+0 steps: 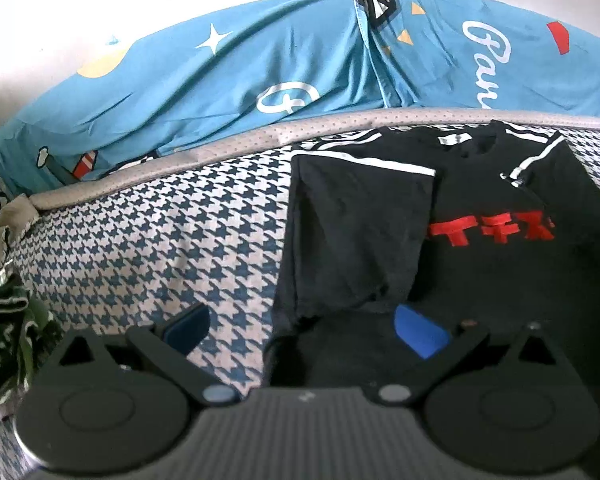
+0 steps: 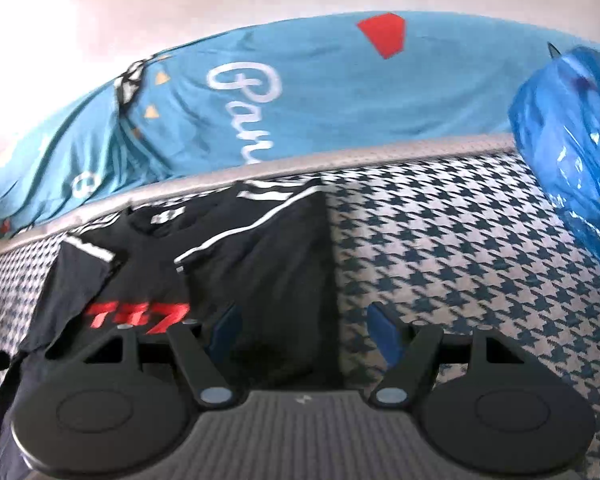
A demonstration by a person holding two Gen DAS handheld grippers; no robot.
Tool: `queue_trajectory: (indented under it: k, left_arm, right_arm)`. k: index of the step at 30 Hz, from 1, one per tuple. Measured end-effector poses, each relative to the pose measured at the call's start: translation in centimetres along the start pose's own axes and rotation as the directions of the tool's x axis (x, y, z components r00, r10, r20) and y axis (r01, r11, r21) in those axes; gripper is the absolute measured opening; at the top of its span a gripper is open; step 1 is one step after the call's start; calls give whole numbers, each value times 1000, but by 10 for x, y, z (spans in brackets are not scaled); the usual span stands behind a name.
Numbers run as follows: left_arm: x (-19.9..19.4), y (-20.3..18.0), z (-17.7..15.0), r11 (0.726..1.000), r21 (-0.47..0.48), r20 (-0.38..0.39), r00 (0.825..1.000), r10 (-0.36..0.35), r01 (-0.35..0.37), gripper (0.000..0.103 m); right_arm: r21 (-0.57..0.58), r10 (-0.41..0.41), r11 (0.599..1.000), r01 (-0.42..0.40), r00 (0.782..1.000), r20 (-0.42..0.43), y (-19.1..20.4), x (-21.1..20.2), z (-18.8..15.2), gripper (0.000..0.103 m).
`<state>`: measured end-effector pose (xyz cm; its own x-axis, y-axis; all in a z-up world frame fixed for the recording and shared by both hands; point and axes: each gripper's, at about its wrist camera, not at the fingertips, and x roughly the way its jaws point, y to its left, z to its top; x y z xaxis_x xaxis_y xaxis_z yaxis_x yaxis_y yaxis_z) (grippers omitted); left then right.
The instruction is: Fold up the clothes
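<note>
**A:** What lies around the work?

**B:** A houndstooth mattress (image 1: 140, 232) with a grey piped edge (image 1: 180, 160). Behind it a teal printed sheet (image 1: 220, 80) is bunched against a pale wall. At the left edge of the left wrist view sits a crumpled green patterned cloth (image 1: 4, 320). In the right wrist view a blue plastic bag (image 2: 572, 148) rests on the mattress at the far right, well apart from the garment.

**A:** And the garment itself?

**B:** A black T-shirt (image 1: 500, 272) with white shoulder stripes and red lettering (image 1: 492, 228) lies flat on the mattress, collar toward the piped edge. Both side panels are turned in over the front; the left-hand one partly covers the print.

**A:** Anything in the way?

**B:** Nothing lies on the shirt or between it and either claw.

**A:** The left gripper (image 1: 304, 328)?

**B:** Spread wide, holding nothing. One blue pad is over bare houndstooth, the other over the shirt's lower hem; I cannot tell whether it touches the cloth.

**A:** The right gripper (image 2: 306, 334)?

**B:** Also released and wide. It straddles the shirt's right folded edge, one pad over black fabric, one over the mattress, gripping nothing.
</note>
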<state>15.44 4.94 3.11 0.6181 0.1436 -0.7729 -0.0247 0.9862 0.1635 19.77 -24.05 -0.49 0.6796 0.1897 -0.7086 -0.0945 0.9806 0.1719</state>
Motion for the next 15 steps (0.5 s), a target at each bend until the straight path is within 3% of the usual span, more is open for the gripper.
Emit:
queue_trajectory:
  k: [4,7,9,15]
  left_arm:
    - [-2,2,1,1000,-4,1,1000,-6,6,103]
    - [-3,3,1,1000,-7,2,1000,-11,11,103]
    - [-4,4,1,1000,-9,2,1000,-14,14,103]
    - [-7,7,2,999,-24,6,1000,-27,27,103]
  right_arm:
    - [36,32,999,-31,999,-24,-9,15,0,70]
    - [-1,39,999,-39,998,-45,-7,25,-3,69]
    - [-8,56,998,-57,996,-74,-5,32,-7,62]
    - [-112,22,993,-25,999,-28,7,37,-17,44]
